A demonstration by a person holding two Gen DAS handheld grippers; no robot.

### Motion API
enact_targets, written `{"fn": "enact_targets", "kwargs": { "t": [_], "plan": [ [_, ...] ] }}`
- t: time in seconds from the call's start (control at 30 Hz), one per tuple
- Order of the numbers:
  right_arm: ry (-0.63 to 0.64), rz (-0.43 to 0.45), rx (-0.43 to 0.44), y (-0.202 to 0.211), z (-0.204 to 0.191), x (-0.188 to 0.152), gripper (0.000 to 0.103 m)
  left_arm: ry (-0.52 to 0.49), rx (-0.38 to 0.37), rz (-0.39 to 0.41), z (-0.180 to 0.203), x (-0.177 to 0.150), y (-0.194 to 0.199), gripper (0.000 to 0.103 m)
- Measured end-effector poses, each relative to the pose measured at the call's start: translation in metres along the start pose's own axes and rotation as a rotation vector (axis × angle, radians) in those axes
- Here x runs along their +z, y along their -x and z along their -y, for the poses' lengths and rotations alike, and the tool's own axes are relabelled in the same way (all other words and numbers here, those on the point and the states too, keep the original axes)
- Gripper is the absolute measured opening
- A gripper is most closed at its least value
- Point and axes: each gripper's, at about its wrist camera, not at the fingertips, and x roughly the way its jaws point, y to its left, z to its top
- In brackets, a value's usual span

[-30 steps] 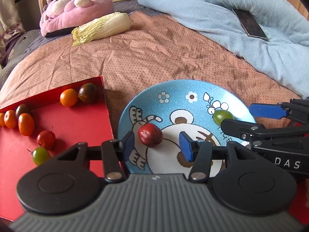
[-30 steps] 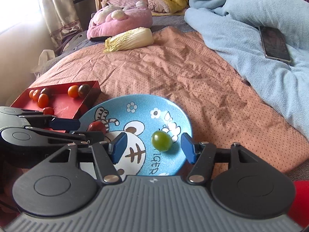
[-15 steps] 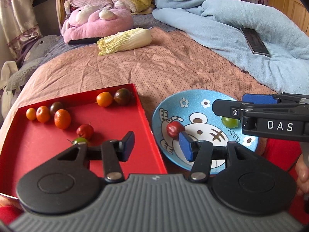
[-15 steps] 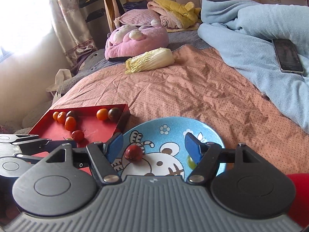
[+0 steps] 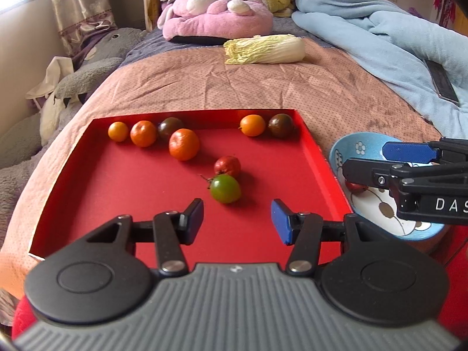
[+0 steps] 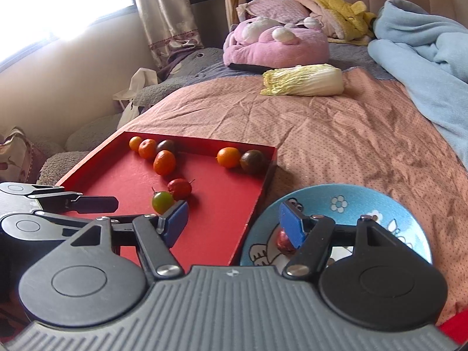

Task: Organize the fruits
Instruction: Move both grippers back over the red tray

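A red tray [image 5: 117, 193] holds several small fruits: orange ones along its far wall, two dark ones, a red one [image 5: 227, 166] and a green tomato [image 5: 225, 188] mid-tray. My left gripper [image 5: 237, 219] hovers open over the tray, just short of the green tomato, with nothing between its fingers. The blue cartoon plate [image 6: 380, 204] lies right of the tray, with a red fruit [image 6: 282, 241] on it half hidden behind a right finger. My right gripper [image 6: 232, 219] is open and empty, straddling the tray's right wall and the plate's left rim.
Everything lies on a bed with a pink dotted cover [image 5: 292, 87]. A napa cabbage [image 5: 264, 49] and a pink plush cushion [image 5: 213, 14] sit at the far end. A blue blanket [image 5: 380, 35] with a phone [image 5: 441, 83] fills the right side.
Both grippers have swung left and drawn back from the plate. The tray now fills the left wrist view, and the plate sits at the right edge. The green fruit on the plate is out of sight.
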Motion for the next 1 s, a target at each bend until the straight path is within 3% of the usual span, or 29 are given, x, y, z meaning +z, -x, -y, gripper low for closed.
{"fn": "enact_targets", "kwargs": {
  "t": [0.23,0.83,1.0],
  "plan": [
    [0.001,-0.026,0.028,-0.017,-0.015,0.003,0.074,0.037,0.04,-0.039,-0.025,-0.003,-0.02,0.054],
    [0.017,-0.045,0.024,-0.012,-0.012,-0.003,0.074,0.056,0.038,-0.074,-0.025,-0.001,-0.05,0.054],
    [0.01,-0.053,0.022,-0.014,-0.009,-0.005,0.074,0.073,0.039,-0.055,-0.027,-0.001,-0.051,0.071]
  ]
}}
